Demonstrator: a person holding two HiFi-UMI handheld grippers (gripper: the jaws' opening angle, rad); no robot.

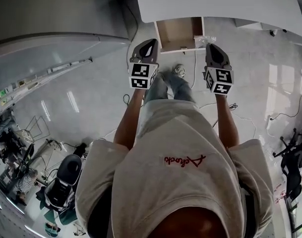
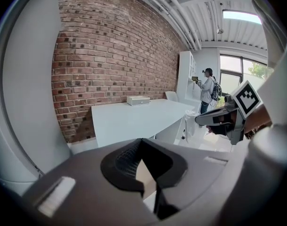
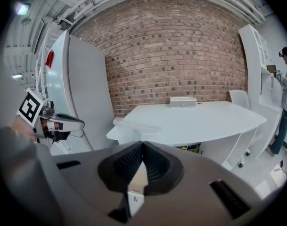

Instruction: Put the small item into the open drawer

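An open drawer (image 1: 176, 32) with a pale wooden inside juts out from under the white table (image 1: 225, 1); nothing shows inside it. My left gripper (image 1: 150, 45) hovers just short of its left front corner, jaws together and nothing between them. My right gripper (image 1: 213, 48) hangs by its right front corner, also shut and empty. In the left gripper view the left gripper (image 2: 142, 142) has its ribbed pads meeting. The right gripper (image 3: 142, 146) looks the same in its own view. A crumpled clear plastic thing (image 3: 134, 124) lies at the table's near corner. I cannot make out any other small item.
A tall white cabinet (image 1: 46, 48) stands at the left. A white box (image 3: 183, 101) sits on the table by the brick wall. Cables (image 1: 240, 115) trail over the pale floor. A person (image 2: 209, 87) stands at white shelves far off. Chairs (image 1: 289, 152) are at the right.
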